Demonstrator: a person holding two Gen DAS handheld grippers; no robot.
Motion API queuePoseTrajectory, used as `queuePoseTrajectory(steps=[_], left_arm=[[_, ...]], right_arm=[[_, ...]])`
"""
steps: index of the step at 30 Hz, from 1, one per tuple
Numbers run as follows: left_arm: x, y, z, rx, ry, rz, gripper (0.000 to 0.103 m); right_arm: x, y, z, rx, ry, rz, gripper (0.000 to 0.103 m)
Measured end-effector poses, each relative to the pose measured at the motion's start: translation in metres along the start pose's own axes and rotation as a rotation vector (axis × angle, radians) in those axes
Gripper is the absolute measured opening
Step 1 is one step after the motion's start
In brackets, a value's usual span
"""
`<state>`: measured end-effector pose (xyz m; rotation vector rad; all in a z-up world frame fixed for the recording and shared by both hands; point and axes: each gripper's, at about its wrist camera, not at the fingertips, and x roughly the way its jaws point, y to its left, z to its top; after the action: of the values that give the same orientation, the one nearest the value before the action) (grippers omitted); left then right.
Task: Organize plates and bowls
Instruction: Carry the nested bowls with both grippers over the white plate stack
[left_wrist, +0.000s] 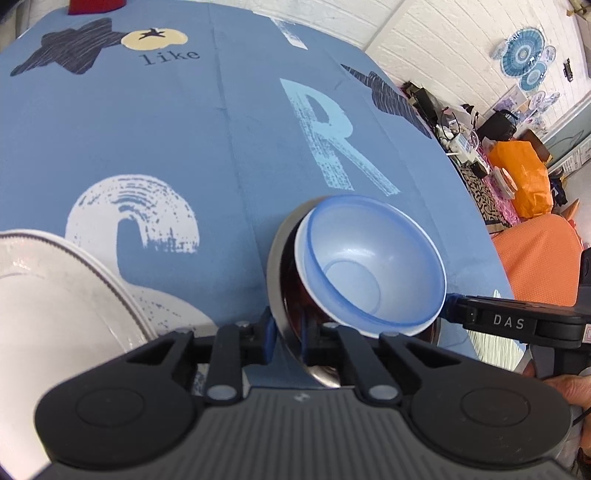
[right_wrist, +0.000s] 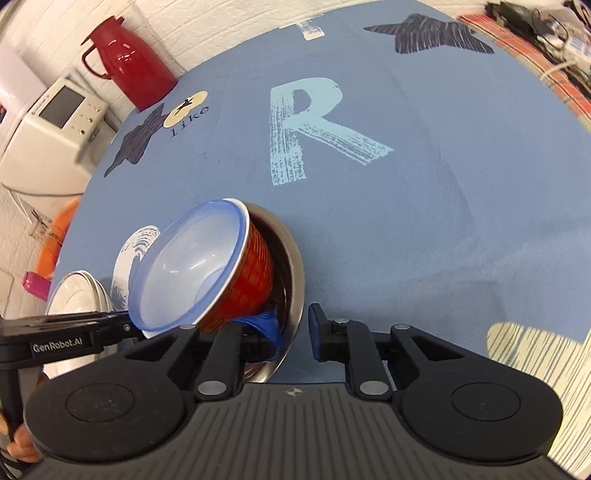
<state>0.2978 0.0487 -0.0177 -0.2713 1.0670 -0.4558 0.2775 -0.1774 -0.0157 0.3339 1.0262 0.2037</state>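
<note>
The bench (right_wrist: 443, 206) is the broadest thing here, round-edged and covered by a blue printed cloth, a smooth surface on which dishes could slide if nudged.

On it, near its left side, sits the white plate stack (left_wrist: 55, 295), glazed and probably heavy and breakable; it is best taken by the rim, or lifted from beneath.

Just beside the plates stands the steel bowl (right_wrist: 295, 273), thin-walled, stiff and slick. It looks light, and a pinch on its rim is the obvious hold.

Tilted inside it leans the red bowl (right_wrist: 251, 280), ribbed on the outside and white-rimmed. It looks like glazed ceramic, so likely fragile and the heaviest of the nest.

Nested in that is the pale blue bowl (left_wrist: 369, 258), translucent plastic by its look: light, slightly flexible, liable to pop loose if squeezed hard.

The left tongs (left_wrist: 286, 338) are closed across the steel bowl's near rim, one pad inside and one outside.

The right tongs (right_wrist: 295, 332) stand open astride the same rim on the opposite side, the left pad inside the bowl, the right one outside and clear of it.
</note>
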Motion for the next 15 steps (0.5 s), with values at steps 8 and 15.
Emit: queuePoseTrajectory(steps=[8, 15], left_arm=[[-0.003, -0.01, -0.004, 0.058, -0.006, -0.003, 0.005], [-0.001, 0.007, -0.005, -0.029, 0.013, -0.058, 0.02]], right_arm=[[0.012, 0.016, -0.009, -0.05, 0.021, 0.011, 0.007], [0.009, 0.005, 0.002, -0.07, -0.007, -0.043, 0.013]])
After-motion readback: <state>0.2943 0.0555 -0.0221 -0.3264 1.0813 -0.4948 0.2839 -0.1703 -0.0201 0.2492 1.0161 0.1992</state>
